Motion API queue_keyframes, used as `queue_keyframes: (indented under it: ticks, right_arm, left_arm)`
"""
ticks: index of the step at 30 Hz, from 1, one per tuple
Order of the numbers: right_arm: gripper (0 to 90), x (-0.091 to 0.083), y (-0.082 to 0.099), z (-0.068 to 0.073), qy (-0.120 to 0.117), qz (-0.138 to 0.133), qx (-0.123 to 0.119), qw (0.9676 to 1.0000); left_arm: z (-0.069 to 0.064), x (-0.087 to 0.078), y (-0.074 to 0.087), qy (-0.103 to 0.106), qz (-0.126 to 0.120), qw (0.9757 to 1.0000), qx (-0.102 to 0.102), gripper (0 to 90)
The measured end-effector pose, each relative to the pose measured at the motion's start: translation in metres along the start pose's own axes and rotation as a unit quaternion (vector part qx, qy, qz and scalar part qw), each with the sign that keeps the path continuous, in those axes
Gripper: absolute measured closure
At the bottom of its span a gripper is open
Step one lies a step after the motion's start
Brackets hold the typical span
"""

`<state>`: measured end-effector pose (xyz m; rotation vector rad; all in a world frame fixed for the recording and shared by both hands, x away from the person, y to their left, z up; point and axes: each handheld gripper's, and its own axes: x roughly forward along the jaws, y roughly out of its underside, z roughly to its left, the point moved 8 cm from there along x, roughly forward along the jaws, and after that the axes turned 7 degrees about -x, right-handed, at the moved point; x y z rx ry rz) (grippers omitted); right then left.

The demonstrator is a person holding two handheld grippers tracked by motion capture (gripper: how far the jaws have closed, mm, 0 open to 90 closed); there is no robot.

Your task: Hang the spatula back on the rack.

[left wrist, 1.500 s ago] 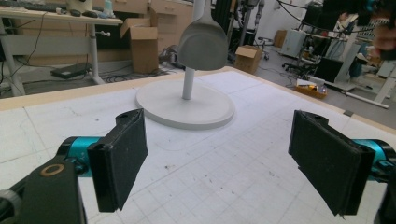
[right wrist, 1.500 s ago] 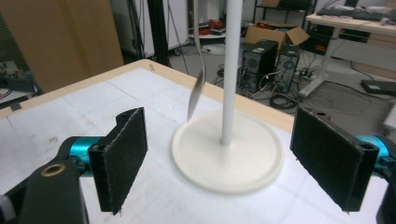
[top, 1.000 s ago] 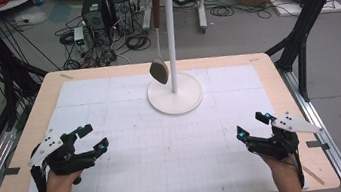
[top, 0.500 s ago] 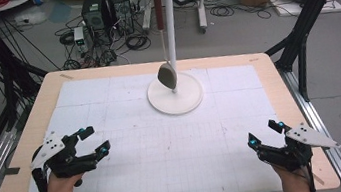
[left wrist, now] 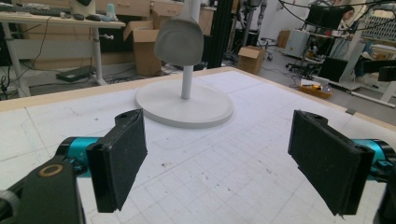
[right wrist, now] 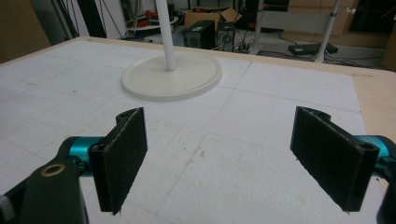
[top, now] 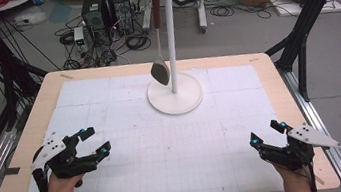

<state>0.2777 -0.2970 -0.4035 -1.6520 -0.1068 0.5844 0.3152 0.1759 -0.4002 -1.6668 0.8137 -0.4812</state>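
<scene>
The left hand-held gripper (top: 93, 140) hovers low over the near left part of the worktop (top: 35, 120), its jaws spread wide with nothing between them. In the left gripper view the two black pads (left wrist: 119, 156) stand far apart over the white gridded mat (top: 128, 132), framing bare mat.

The right hand-held gripper (top: 266, 133) sits near the front right corner of the worktop, close to the mat's edge, and its jaws are likewise wide apart and hold nothing. Its own view shows only gridded mat between the pads (right wrist: 122, 154).

Toward the far middle of the worktop stands a white rack (top: 168, 35), a slim upright pole on a round flat base (top: 175, 95). A spatula (top: 160, 71) hangs from one of the hooks at the top of the rack, its dark handle up and its grey blade down, the blade hanging just left of the pole and above the base without touching it. The base carries nothing but the pole. Both hand-held grippers are well apart from the rack and the spatula, and from each other.

Beyond the worktop, cardboard boxes (left wrist: 140, 44) and cables lie on the floor.
</scene>
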Motion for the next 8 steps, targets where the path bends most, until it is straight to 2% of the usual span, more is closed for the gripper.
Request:
queue_keyframes:
  ticks: [8]
  right_arm:
    - [18.0,0.0020,0.0008,0.0006,0.000,0.004,-0.005,1.0000]
  left_arm:
    - [0.0014,0.0009,0.0007,-0.003,0.003,1.0000,-0.002,19.8]
